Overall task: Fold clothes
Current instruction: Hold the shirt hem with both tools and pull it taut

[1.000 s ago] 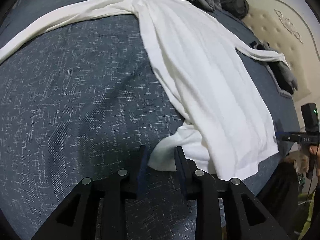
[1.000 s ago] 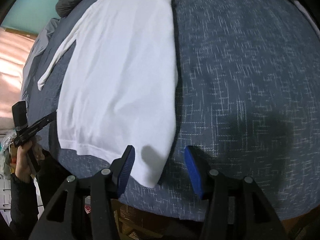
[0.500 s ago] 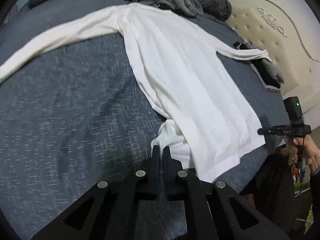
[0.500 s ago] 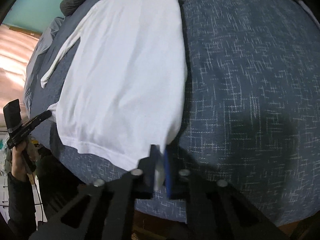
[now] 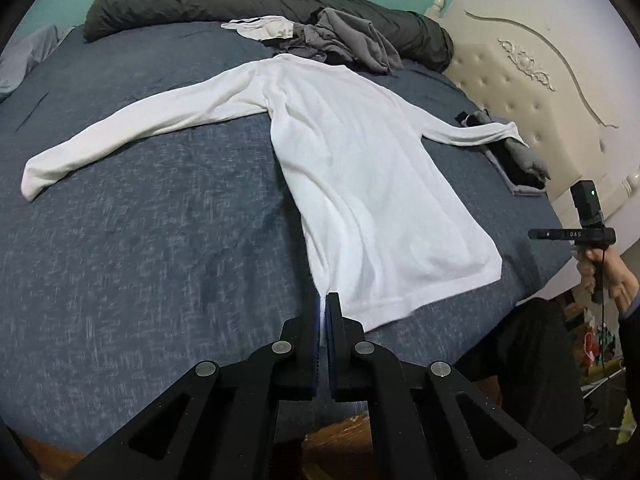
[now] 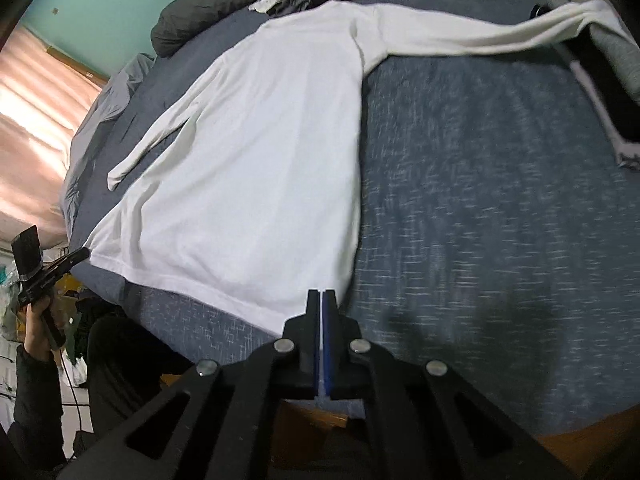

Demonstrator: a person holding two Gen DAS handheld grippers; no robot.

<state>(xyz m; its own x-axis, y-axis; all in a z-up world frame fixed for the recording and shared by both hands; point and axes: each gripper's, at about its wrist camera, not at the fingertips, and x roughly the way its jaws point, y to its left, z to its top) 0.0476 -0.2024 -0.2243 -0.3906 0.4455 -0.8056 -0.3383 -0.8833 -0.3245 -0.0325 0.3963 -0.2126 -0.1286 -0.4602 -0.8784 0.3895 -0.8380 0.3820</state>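
A white long-sleeved shirt (image 5: pixel 360 168) lies spread on the blue-grey bed cover (image 5: pixel 152 248), sleeves out to both sides, hem toward me. My left gripper (image 5: pixel 323 300) is shut on the hem's left corner, which is lifted a little off the cover. In the right wrist view the same shirt (image 6: pixel 256 168) fills the left half, and my right gripper (image 6: pixel 321 296) is shut on the hem's right corner, white cloth showing between the pads.
A heap of grey and white clothes (image 5: pixel 340 40) and a dark bolster (image 5: pixel 224 4) lie at the far side. Folded dark clothes (image 5: pixel 516 164) sit under the right cuff near the cream headboard (image 5: pixel 532 80). The bed's wooden edge (image 6: pixel 580 432) is just below me.
Both grippers closed on the hem corners, then rose and drew back. The tucked-under left corner has been pulled straight and the whole shirt now shows.
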